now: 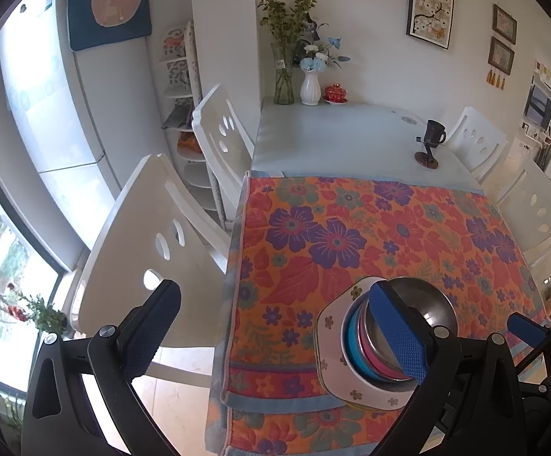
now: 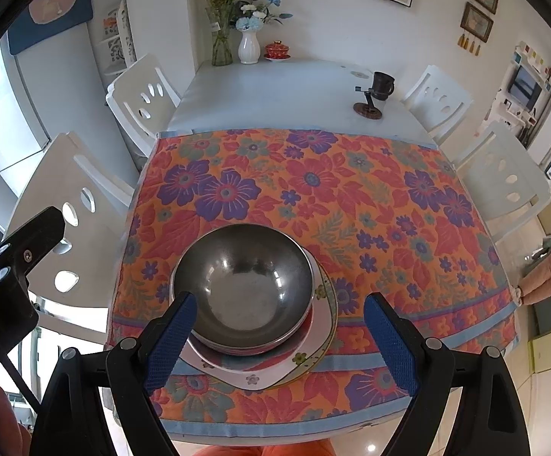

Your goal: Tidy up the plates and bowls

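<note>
Both grippers' fingers (image 2: 169,338) wide apart, empty, above stacked bowls (image 2: 243,285).

The left wrist view looked from the table's near left corner, angled down and rightward. The right wrist view looked from the near edge, closer above the stacked dishes (image 2: 243,288). Both shared the floral cloth (image 1: 351,228) and far wall.

Bowls (image 2: 243,285) nested in a stack on plates (image 2: 313,353), near front edge of cloth (image 2: 351,190) on table (image 2: 275,91); mug stand (image 2: 374,95) behind to the right, vases (image 2: 248,46) at far edge, chairs (image 2: 142,95) on both sides.
</note>
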Demonstrator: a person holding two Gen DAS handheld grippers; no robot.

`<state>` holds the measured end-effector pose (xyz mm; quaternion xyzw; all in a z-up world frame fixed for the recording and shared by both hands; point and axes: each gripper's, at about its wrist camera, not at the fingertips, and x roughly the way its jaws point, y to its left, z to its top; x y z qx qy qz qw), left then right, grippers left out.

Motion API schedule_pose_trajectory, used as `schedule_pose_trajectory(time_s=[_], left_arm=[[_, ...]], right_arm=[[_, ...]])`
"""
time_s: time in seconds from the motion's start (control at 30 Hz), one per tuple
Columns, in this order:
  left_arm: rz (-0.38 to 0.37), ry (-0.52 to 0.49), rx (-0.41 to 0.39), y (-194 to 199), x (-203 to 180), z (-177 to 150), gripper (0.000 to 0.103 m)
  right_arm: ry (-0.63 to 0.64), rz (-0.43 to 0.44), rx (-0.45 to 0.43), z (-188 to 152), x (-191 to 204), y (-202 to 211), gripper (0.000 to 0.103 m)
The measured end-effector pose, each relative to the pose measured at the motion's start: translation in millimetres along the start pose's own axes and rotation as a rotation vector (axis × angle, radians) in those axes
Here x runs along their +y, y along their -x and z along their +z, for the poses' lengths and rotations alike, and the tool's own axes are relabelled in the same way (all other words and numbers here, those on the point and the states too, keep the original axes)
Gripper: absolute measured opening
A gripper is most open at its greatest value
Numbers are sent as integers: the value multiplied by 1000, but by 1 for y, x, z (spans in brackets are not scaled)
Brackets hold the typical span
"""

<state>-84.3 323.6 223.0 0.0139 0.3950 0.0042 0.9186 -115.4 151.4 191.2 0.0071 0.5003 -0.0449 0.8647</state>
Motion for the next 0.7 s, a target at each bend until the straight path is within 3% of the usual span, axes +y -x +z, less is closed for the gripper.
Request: schedule_pose_trajectory(time_s=[0.4, 0.7], left_arm=[[15, 8, -1, 0, 2, 0, 100], [73, 48, -30, 0, 5, 0, 100]], right_arm=[[12, 4, -3, 2, 2, 2, 88], [25, 30, 7, 2, -6, -4, 88]])
